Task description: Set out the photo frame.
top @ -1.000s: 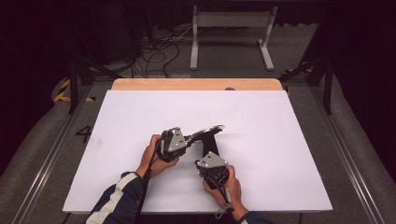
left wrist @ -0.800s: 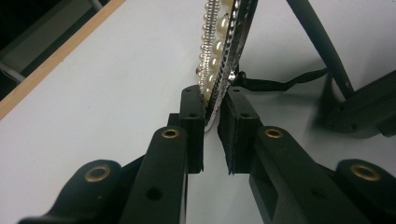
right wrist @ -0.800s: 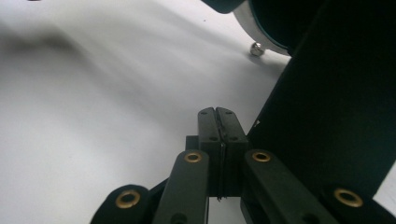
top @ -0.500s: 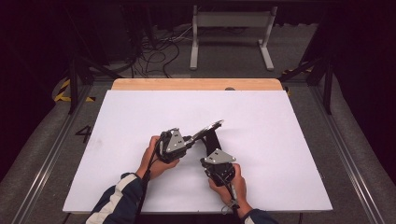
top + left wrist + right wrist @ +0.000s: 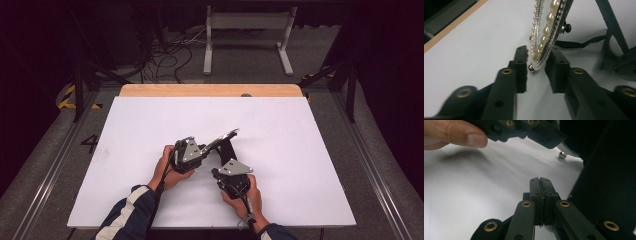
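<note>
Plenty of bare white table [image 5: 130, 130] out to my left edge, my left gripper [image 5: 537, 67] jaws just eased in around the pearl-rimmed frame [image 5: 546, 30], one pad touching, frame tilted up between both grippers, my right gripper [image 5: 540, 181] clamped shut, empty, just beside its black stand [image 5: 227, 150].

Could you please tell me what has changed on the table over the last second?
The right gripper shifted a little to the right, away from the left hand. The left gripper has just been opening its jaws; the pearl-rimmed frame stands between its pads, touching the right pad, with a gap at the left one. The frame stayed tilted up above the white table, and the right gripper's jaws stayed shut.
</note>
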`<action>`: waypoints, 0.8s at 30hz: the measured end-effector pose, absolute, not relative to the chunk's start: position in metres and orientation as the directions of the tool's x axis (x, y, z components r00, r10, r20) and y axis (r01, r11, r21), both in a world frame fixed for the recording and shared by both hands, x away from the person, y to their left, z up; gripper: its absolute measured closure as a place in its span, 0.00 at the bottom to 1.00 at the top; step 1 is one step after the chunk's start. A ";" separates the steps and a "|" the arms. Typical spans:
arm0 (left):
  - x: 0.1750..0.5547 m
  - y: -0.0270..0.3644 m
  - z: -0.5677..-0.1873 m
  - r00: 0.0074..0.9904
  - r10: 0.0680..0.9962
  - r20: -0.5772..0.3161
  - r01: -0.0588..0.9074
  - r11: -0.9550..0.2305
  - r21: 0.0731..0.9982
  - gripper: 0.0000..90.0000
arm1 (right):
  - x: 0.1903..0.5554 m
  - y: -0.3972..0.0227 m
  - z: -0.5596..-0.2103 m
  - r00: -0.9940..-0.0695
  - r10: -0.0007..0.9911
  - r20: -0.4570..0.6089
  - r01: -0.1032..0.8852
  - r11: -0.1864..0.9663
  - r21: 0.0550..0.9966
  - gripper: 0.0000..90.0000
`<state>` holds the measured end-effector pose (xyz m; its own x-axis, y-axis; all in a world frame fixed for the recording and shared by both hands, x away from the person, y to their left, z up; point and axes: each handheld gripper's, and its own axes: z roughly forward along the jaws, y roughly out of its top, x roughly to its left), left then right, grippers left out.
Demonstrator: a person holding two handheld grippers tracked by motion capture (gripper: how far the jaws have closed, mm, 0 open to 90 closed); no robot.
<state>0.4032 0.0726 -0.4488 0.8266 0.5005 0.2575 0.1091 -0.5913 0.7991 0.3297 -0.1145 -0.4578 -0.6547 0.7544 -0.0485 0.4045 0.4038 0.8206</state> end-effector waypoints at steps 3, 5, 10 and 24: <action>0.401 0.071 -0.449 0.826 0.491 0.277 0.096 -0.606 0.790 0.88 | 0.332 -0.111 -0.459 -0.643 0.763 -0.066 0.404 0.412 0.817 0.99; 0.401 0.071 -0.449 0.826 0.490 0.280 0.094 -0.609 0.788 0.88 | 0.334 -0.113 -0.460 -0.631 0.773 -0.070 0.414 0.411 0.812 1.00; 0.398 0.071 -0.448 0.820 0.484 0.306 0.081 -0.626 0.775 0.89 | 0.335 -0.116 -0.460 -0.627 0.775 -0.073 0.424 0.419 0.803 1.00; 0.388 0.071 -0.445 0.820 0.467 0.331 0.069 -0.655 0.752 0.89 | 0.333 -0.124 -0.460 -0.628 0.775 -0.069 0.438 0.425 0.792 1.00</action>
<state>0.3880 0.0713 -0.4451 0.8199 0.4668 0.3314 0.0688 -0.6551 0.7524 0.3331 -0.1235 -0.4601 -0.6278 0.7753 -0.0694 0.4375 0.4253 0.7923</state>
